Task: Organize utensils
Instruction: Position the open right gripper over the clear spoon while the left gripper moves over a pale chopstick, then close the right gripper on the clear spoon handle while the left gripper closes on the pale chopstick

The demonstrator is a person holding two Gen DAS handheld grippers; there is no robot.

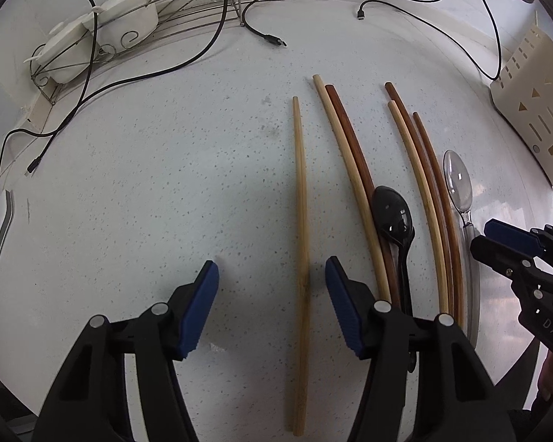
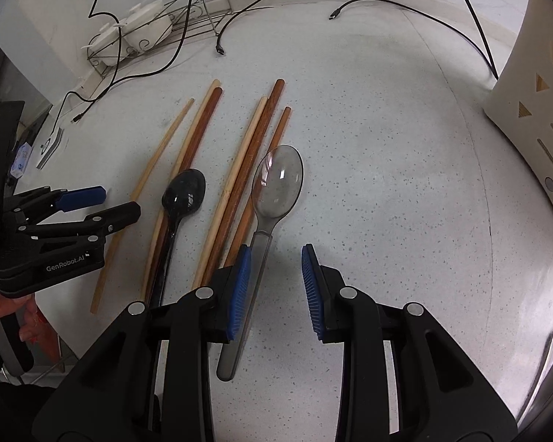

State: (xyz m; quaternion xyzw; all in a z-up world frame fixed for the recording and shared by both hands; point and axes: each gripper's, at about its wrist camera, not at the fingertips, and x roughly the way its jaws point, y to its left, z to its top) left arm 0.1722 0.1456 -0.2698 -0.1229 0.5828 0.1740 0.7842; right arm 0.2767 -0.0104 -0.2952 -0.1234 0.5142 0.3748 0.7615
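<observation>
Several wooden chopsticks, light and dark, lie side by side on the speckled white counter (image 1: 147,184). One light chopstick (image 1: 301,221) lies apart at the left, between the spread fingers of my left gripper (image 1: 272,272), which is open; neither pad touches it. A black spoon (image 1: 392,213) rests among the chopsticks. A clear plastic spoon (image 2: 278,180) lies rightmost, its handle running along the inner side of the left finger of my right gripper (image 2: 275,258). That gripper is open, with a wide gap to its other pad.
A cream slotted utensil holder (image 2: 534,129) stands at the right edge. A wire rack (image 1: 103,33) with white lidded bowls sits against the back wall. Black cables (image 1: 261,35) trail over the rear counter. A small white device (image 1: 0,228) lies far left.
</observation>
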